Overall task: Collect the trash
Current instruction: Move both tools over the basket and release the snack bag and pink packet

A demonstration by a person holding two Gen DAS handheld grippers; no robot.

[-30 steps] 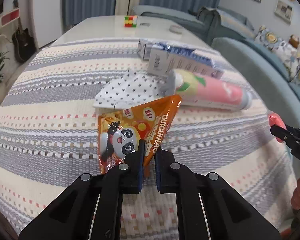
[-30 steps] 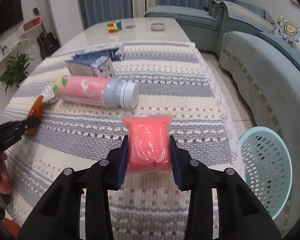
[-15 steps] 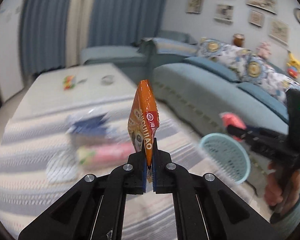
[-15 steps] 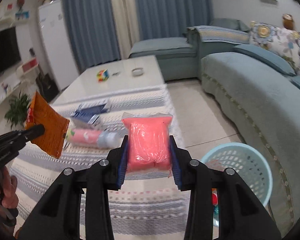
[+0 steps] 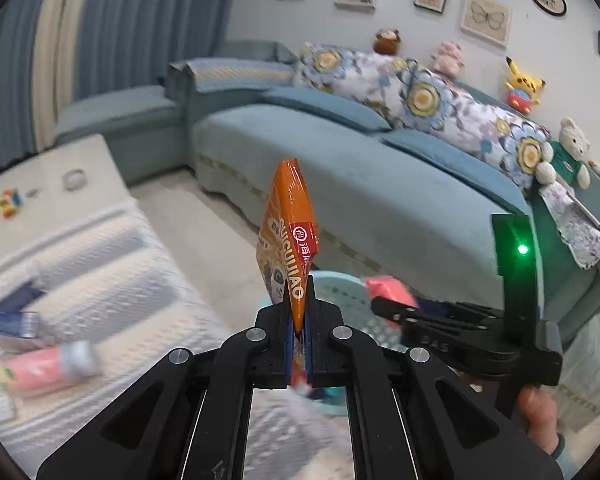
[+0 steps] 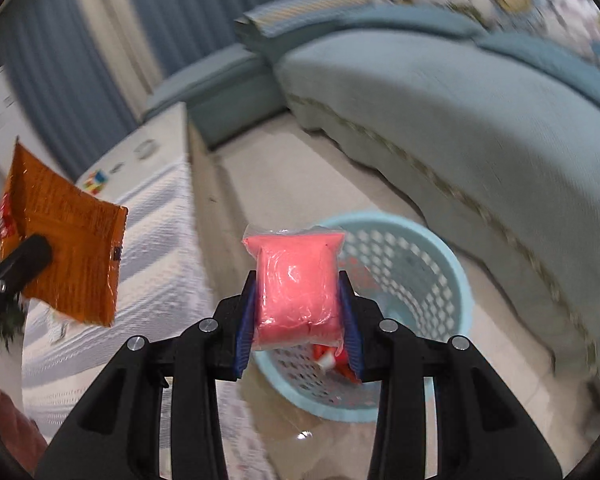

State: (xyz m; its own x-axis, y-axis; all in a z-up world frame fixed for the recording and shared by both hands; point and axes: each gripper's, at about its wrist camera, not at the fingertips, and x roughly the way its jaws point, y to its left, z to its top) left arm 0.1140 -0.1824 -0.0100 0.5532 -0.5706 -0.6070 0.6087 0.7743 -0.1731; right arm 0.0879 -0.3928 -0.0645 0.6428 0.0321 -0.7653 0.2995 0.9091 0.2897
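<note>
My left gripper (image 5: 297,300) is shut on an orange snack bag (image 5: 290,232), held upright in the air; the bag also shows at the left of the right wrist view (image 6: 68,248). My right gripper (image 6: 298,292) is shut on a pink plastic packet (image 6: 298,280), held above a light blue mesh basket (image 6: 432,272) on the floor. The basket holds some red and white trash. In the left wrist view the right gripper (image 5: 384,306) with the pink packet (image 5: 388,290) is over the basket (image 5: 340,292).
A striped cloth covers the table (image 5: 100,264) at the left, with a pink bottle (image 5: 48,368) and a blue and white box (image 5: 12,320) lying on it. A Rubik's cube (image 5: 10,202) sits farther back. A teal sofa (image 5: 380,184) runs behind the basket.
Both grippers have swung right, away from the table and toward the basket. The snack bag and the pink packet stay gripped. The right gripper now hangs over the basket.
</note>
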